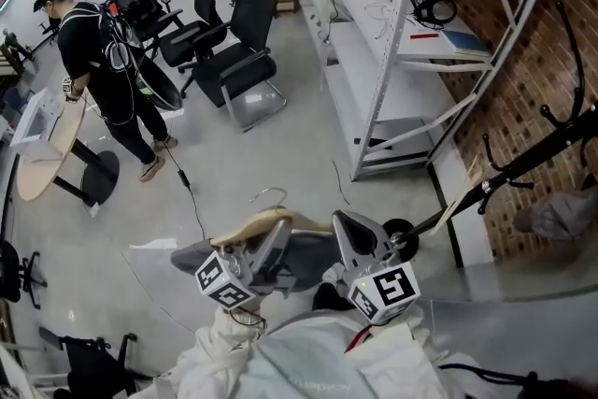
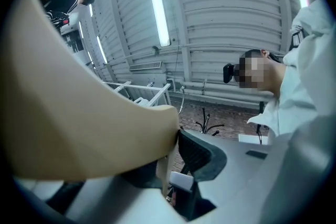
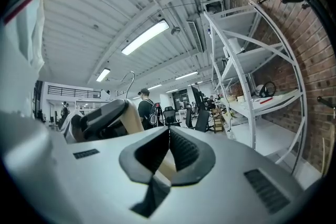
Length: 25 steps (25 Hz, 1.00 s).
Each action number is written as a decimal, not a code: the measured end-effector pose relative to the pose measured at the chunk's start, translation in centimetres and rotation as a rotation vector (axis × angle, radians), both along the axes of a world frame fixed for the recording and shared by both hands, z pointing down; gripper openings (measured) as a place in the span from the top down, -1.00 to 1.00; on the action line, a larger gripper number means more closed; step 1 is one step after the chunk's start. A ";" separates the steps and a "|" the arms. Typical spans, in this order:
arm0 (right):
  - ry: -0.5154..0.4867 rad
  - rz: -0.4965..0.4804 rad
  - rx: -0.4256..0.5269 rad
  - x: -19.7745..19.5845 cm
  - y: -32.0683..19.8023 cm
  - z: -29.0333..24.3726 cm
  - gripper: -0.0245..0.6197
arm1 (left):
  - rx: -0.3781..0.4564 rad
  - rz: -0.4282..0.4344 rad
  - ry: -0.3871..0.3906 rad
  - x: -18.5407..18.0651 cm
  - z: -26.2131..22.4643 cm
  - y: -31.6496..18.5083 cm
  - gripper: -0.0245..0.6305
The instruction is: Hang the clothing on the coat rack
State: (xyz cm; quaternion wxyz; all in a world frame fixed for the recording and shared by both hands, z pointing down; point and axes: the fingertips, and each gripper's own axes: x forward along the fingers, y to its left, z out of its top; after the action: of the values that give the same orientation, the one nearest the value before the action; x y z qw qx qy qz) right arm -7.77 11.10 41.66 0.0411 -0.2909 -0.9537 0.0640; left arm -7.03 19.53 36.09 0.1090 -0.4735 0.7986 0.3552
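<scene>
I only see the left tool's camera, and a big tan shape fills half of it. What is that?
Observer: A wooden hanger; the head view shows its wire hook sticking up.
Operator: Is the other tool busy?
Observer: Yes, the right tool is pinched shut on the same hanger.
Operator: Where is the rack?
Observer: The black coat rack stands off to the right, by the brick wall.

The pale tan wooden clothes hanger (image 1: 245, 227) contrasts with the light grey left gripper (image 1: 271, 238) and right gripper (image 1: 360, 234), which have black ribbed pads and black-and-white square markers. White fabric garment (image 1: 308, 360). Black metal coat rack (image 1: 537, 159), red-brown brick wall (image 1: 523, 61), white steel shelving (image 1: 388, 61).
</scene>
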 end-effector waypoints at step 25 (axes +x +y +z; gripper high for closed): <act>-0.057 0.222 -0.003 -12.7 -16.6 -1.2 0.85 | -0.009 0.252 -0.060 -14.0 -1.9 -17.1 0.62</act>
State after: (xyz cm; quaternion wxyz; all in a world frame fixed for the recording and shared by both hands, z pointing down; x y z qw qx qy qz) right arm -20.48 -5.52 40.48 0.0063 -0.1850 -0.9808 0.0612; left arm -21.02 2.41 34.17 0.0853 -0.5812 0.7306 0.3481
